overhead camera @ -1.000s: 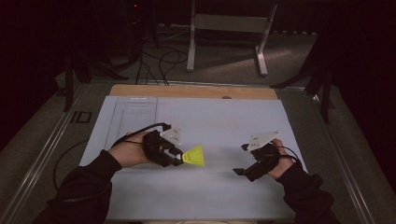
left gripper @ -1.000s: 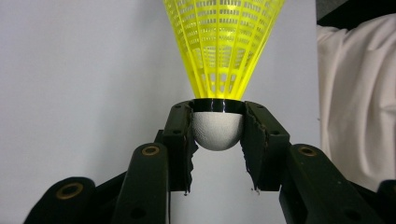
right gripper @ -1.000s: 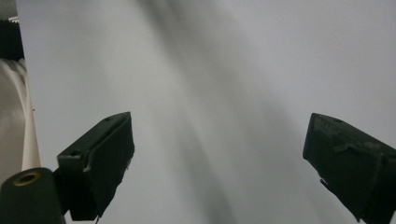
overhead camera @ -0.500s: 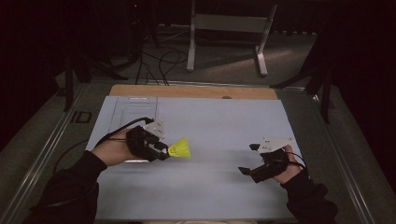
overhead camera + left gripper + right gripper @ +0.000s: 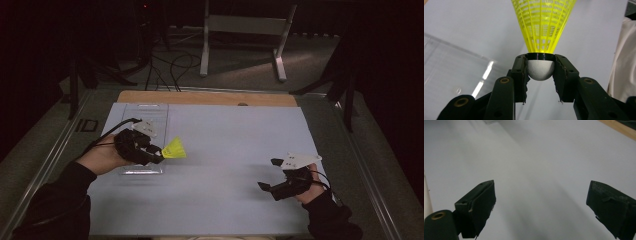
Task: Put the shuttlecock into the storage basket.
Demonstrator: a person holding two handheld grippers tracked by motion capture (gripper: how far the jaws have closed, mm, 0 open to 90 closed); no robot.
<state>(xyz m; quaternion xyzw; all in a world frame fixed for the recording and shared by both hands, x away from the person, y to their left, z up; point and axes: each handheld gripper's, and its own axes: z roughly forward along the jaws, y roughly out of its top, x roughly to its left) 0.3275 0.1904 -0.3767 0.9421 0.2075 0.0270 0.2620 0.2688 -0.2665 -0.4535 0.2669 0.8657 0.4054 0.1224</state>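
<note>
**Left claw has the shuttlecock, right one just hanging out wide open**

Biggest thing first: the table (image 5: 210, 200) is covered by a pale grey-blue sheet, with a strip of bare wood along the far edge at 12 o'clock. There's a clear plastic tray (image 5: 150, 117) lying flat over at about 10 o'clock, hard to make out beyond its glossy edges.

Arms next. Both forearms in dark sleeves come up from 6 o'clock in the high view. The left one angles in from 7 o'clock, hand wrapped around the gripper body, wrist roughly level so the gripper points across the table toward 3 o'clock. The right one comes in from 5 o'clock, hand low near the table's near-right corner, gripper aimed toward 9 o'clock.

Left gripper (image 5: 159, 152): jaws clamped on the white rounded cork of the yellow shuttlecock (image 5: 175, 149). In the left gripper view you can see both pads squeezing the cork right under the black band, with the mesh skirt (image 5: 543, 25) sticking straight out past the tips. The shuttlecock sits at about 9 o'clock on the table, just beside the tray's near-right corner, lifted off the sheet as far as I can tell.

Right gripper (image 5: 270, 175): jaws spread wide, nothing between them, just bare sheet in the right gripper view. Well apart from the shuttlecock.
</note>
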